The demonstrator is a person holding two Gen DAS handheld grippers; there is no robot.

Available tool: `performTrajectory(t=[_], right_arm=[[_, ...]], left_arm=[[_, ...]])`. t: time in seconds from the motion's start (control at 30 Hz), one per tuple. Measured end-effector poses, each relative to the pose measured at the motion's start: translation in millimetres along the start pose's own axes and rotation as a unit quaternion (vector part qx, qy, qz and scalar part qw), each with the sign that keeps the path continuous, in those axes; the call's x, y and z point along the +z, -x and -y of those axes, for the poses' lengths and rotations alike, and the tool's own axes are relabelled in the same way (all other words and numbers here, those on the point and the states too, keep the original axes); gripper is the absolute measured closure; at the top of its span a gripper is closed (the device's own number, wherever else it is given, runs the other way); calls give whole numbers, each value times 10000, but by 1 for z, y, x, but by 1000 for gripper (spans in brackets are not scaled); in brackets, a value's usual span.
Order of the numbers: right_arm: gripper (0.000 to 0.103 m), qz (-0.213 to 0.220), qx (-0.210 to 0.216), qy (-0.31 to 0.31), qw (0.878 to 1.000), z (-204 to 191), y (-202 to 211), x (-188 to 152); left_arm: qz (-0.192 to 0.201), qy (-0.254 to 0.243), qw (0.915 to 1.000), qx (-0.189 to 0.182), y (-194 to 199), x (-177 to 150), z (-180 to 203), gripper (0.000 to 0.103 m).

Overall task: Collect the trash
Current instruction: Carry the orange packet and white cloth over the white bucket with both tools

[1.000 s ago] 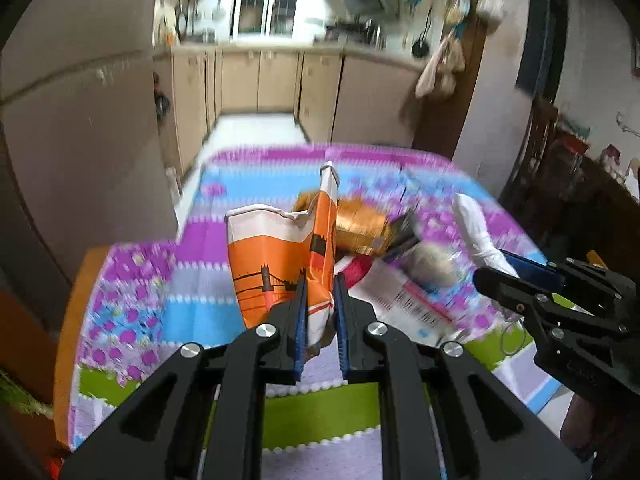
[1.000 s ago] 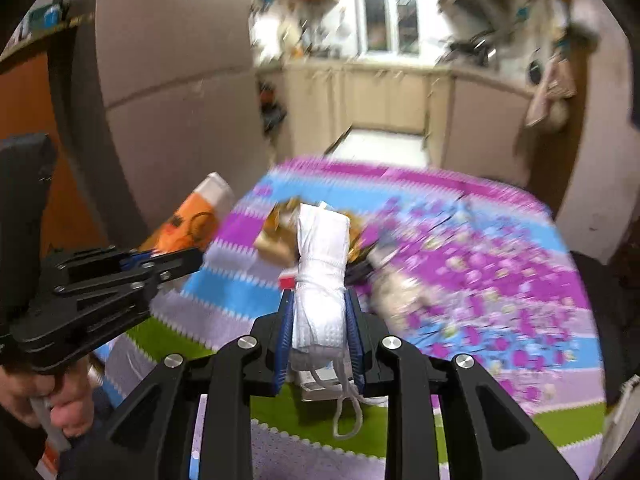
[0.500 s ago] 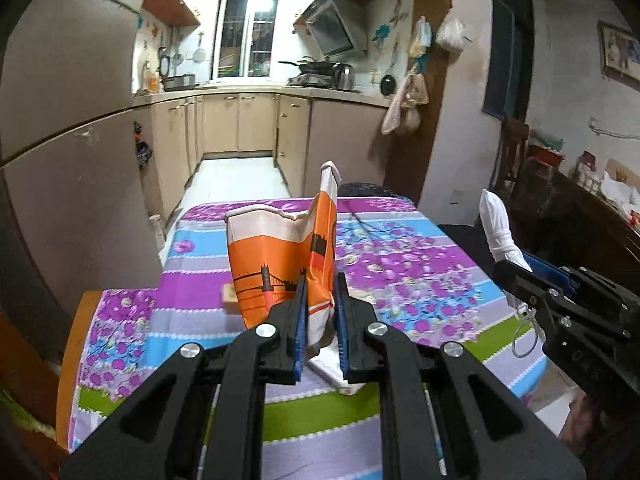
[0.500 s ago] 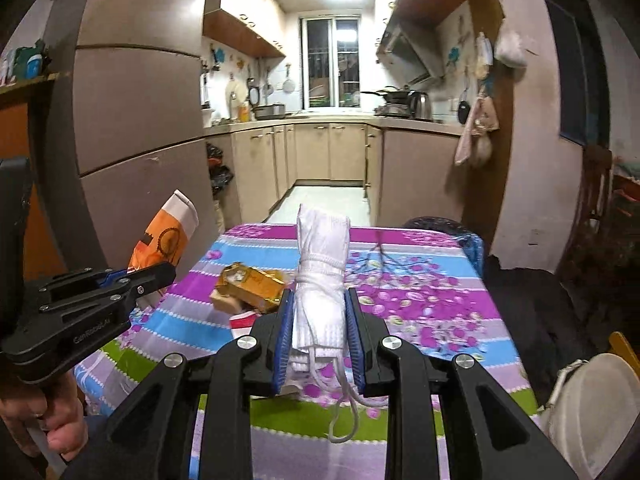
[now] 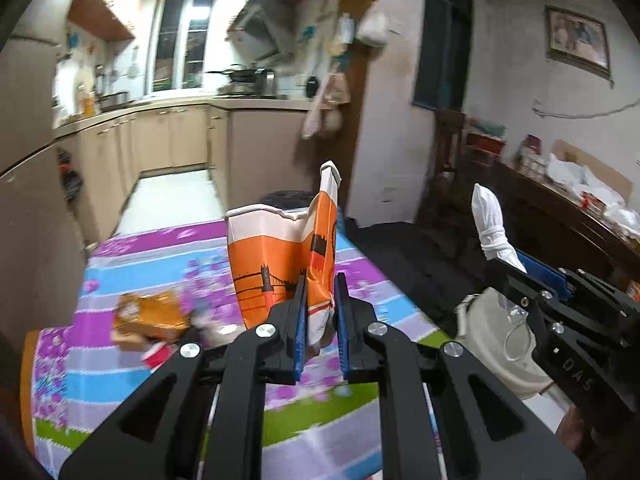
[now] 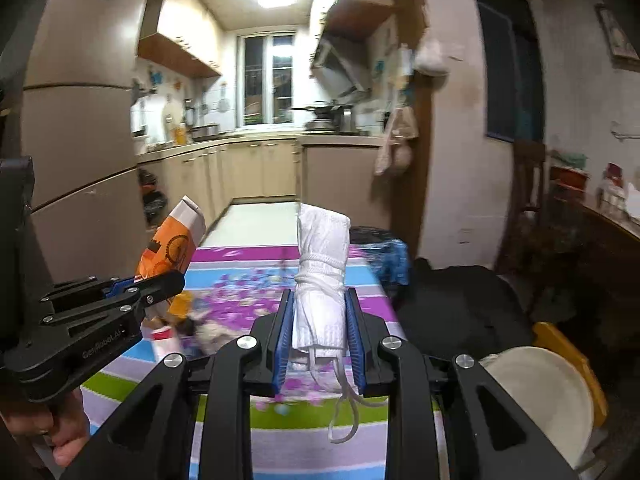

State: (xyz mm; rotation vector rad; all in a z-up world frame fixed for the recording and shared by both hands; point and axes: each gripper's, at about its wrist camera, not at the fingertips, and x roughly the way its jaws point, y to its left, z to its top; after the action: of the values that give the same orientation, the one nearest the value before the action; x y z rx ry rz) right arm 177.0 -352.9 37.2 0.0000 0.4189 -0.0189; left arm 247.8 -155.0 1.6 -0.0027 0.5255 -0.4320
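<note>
Closest in the left wrist view, the left gripper [image 5: 320, 316] has its two blue-padded jaws clamped on the lower edge of a crumpled orange and white paper cup [image 5: 276, 264], which stands upright above the table. In the right wrist view, the right gripper [image 6: 318, 328] has its jaws pressed on a rolled white face mask [image 6: 320, 276], bound with its own loops, one elastic loop dangling below the jaws. At the left of that view, a hand [image 6: 60, 428] holds the left gripper's handle.

Below both grippers lies a table covered with a striped floral tablecloth [image 5: 132, 256] in purple, blue, green and white. On it, left of the cup, rest an orange snack wrapper [image 5: 152, 312] and a small red and white scrap [image 5: 158, 354]. Just off the table's right edge stands a white bin [image 6: 548, 396]. Beyond the table, beige kitchen cabinets [image 6: 256, 168] run toward a window [image 6: 266, 80].
</note>
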Motion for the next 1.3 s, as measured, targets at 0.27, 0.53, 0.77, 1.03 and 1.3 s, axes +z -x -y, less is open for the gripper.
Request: performTrajectory(t=[0.27,0.53,0.77,1.03,1.3], right_arm=[[77,-38,-718,-267,9971,91,19,0],[77,-189,-1322,-611,9892,188,42,-13],[77,-467,-1646,-834,9817,256,46,-25],[77,-1382,-1501,-1379,9692,339,17,-52],[77,-2377,-1146,-1945,9447,405,-33,-87]], left_arm=[[-104,-452,9967,-662,-30,13,88,92],[-225,-810,9900,-1137,-53,12,161,92],[-450,-1028,9837,-1406,-71,10,209,92],[-1192,-1234,9715,-1633,-116,4,251,92],[-2290,-1328,9468,-1830,-172,-9,282,92]])
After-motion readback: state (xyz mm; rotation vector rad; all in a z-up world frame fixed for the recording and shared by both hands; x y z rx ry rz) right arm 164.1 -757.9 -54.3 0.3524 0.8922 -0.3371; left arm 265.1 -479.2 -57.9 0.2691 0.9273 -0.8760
